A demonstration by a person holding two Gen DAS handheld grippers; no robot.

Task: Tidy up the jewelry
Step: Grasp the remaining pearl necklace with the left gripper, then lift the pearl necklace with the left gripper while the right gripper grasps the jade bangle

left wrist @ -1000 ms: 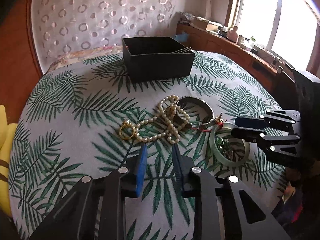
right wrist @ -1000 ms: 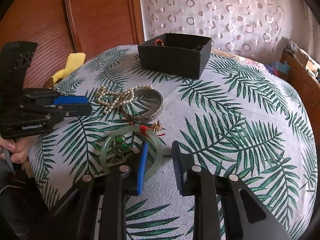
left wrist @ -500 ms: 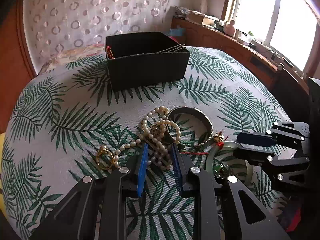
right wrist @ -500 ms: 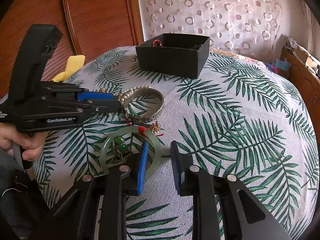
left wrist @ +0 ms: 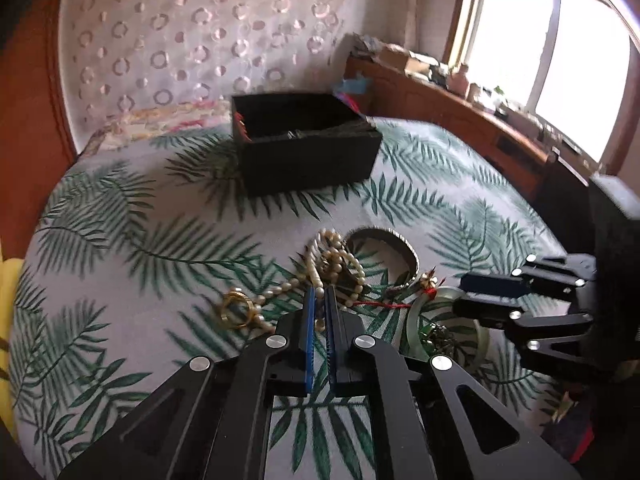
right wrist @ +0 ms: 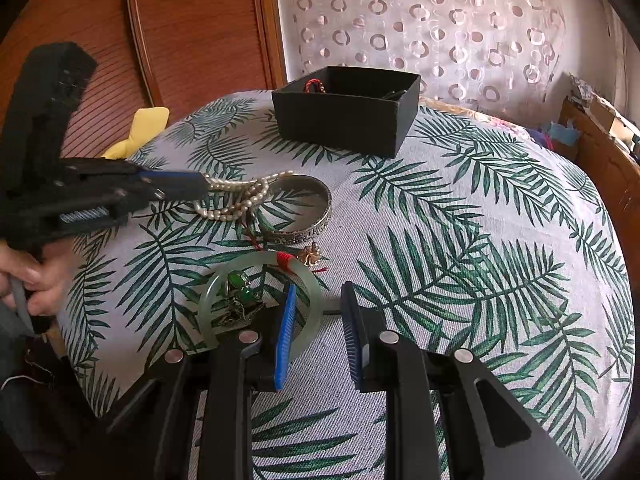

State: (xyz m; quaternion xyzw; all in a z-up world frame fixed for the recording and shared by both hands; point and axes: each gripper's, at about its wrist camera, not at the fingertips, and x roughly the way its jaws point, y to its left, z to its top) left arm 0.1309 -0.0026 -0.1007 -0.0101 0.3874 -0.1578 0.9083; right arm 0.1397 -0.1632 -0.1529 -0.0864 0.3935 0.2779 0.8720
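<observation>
A pearl necklace lies in a heap on the leaf-print cloth, with a gold ring at its left end. My left gripper has its jaws nearly closed on a strand of the pearls; it also shows in the right wrist view. A silver bangle, a pale green jade bangle with green stones inside it and a small gold charm lie beside the necklace. My right gripper is open, its left finger over the jade bangle's rim. A black box stands behind.
The round table has a leaf-print cloth. The box holds a red cord bracelet and a thin metal piece. A yellow object lies at the table's left edge. A wooden sideboard runs under the window.
My left gripper moved forward onto the pearl necklace and closed its jaws from open to nearly shut around a strand. The right gripper stayed open over the jade bangle.
</observation>
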